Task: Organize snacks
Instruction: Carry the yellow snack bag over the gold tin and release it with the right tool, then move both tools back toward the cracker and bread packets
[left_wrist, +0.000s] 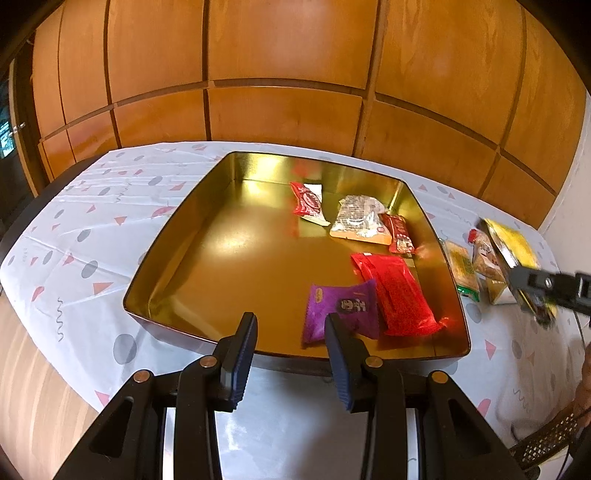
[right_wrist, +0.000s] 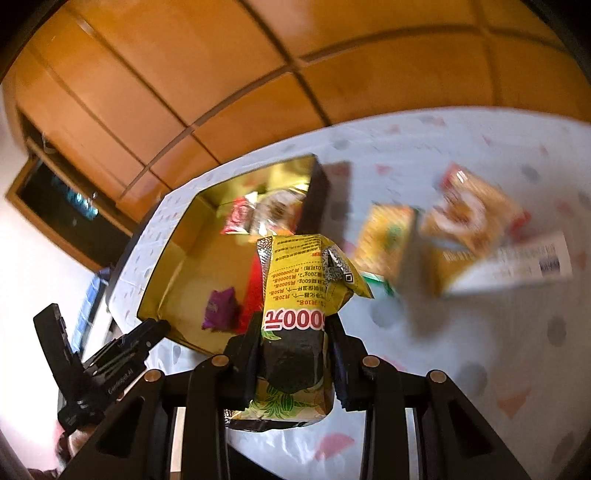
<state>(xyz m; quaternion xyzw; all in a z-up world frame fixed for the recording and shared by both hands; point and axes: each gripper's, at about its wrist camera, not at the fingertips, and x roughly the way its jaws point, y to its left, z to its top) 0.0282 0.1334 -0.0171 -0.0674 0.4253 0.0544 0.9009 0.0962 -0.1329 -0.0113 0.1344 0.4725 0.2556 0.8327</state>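
A square gold tin (left_wrist: 177, 266) sits on the patterned tablecloth and holds several snack packets: a purple one (left_wrist: 340, 306), a large red one (left_wrist: 399, 295), a white one (left_wrist: 360, 218) and two small red ones. My left gripper (left_wrist: 291, 328) hovers open over the tin's near rim, nothing between its fingers. My right gripper (right_wrist: 293, 328) is shut on a yellow snack packet (right_wrist: 306, 273), lifted above the cloth to the right of the tin (right_wrist: 162, 266). In the left wrist view that yellow packet (left_wrist: 513, 243) hangs at the far right.
Several loose packets (right_wrist: 465, 218) lie on the cloth right of the tin, with a white box (right_wrist: 517, 262) beside them. Wooden panelling rises behind the table. The table's edge and a wooden floor (left_wrist: 33, 391) show at lower left.
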